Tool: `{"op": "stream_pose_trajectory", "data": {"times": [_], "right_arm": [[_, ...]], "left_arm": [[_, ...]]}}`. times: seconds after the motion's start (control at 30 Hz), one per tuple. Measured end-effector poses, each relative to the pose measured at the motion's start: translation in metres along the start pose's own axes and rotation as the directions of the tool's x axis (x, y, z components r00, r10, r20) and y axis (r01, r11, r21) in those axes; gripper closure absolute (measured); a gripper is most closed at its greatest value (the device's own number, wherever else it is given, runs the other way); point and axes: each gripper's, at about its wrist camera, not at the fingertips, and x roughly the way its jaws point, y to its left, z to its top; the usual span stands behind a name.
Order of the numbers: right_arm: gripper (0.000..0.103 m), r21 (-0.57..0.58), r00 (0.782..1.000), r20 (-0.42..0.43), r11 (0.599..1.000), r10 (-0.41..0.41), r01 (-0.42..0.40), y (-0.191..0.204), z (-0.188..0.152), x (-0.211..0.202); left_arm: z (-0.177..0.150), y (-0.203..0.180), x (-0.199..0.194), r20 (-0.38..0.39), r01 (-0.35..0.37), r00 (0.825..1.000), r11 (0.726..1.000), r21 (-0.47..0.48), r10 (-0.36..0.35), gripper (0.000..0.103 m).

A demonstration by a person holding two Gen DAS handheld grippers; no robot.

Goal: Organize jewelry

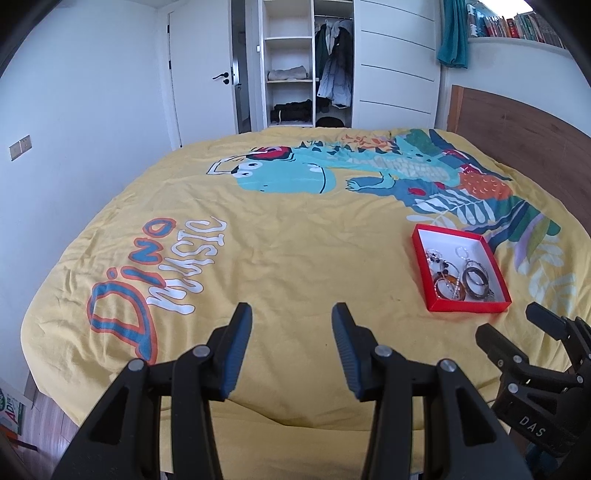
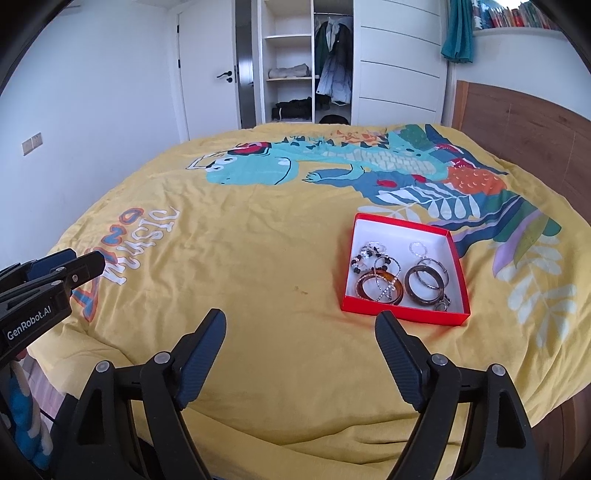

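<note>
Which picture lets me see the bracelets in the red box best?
The right wrist view. The red box sits closer and bigger there, so the bracelets show clearly as separate rings. In the left wrist view the same box lies farther right and smaller, its bracelets bunched together.

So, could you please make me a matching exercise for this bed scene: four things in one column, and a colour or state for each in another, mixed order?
Things:
1. jewelry box
2. bedspread
3. right gripper
4. curtain

Colours or states:
A. teal, hanging
B. red outside, white inside, holding bangles
C. open, nothing between the fingers
D. yellow, with a dinosaur print

Pairs: 1-B, 2-D, 3-C, 4-A
</note>
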Motion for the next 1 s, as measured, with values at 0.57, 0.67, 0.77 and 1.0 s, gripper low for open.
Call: {"op": "stream_pose_trajectory", "data": {"times": [0.57,0.67,0.77,1.0], "right_arm": [[0.014,-0.016,0.997,0.073,1.000,0.009,-0.008,0.010,0.000,-0.044],[0.014,-0.021,0.997,0.080,1.000,0.008,-0.007,0.013,-0.002,-0.050],[0.014,-0.027,0.996,0.089,1.000,0.009,-0.006,0.017,-0.005,-0.058],[0.013,-0.034,0.995,0.104,0.999,0.006,-0.002,0.021,-0.006,-0.068]], "left_arm": [[0.000,0.012,-0.043,0.052,-0.037,0.998,0.999,-0.012,0.037,0.060],[-0.002,0.014,-0.051,0.059,-0.042,0.997,0.999,-0.010,0.042,0.060],[-0.004,0.015,-0.058,0.072,-0.044,0.996,0.999,-0.008,0.044,0.060],[-0.008,0.016,-0.068,0.082,-0.033,0.996,0.999,-0.003,0.034,0.060]]}}
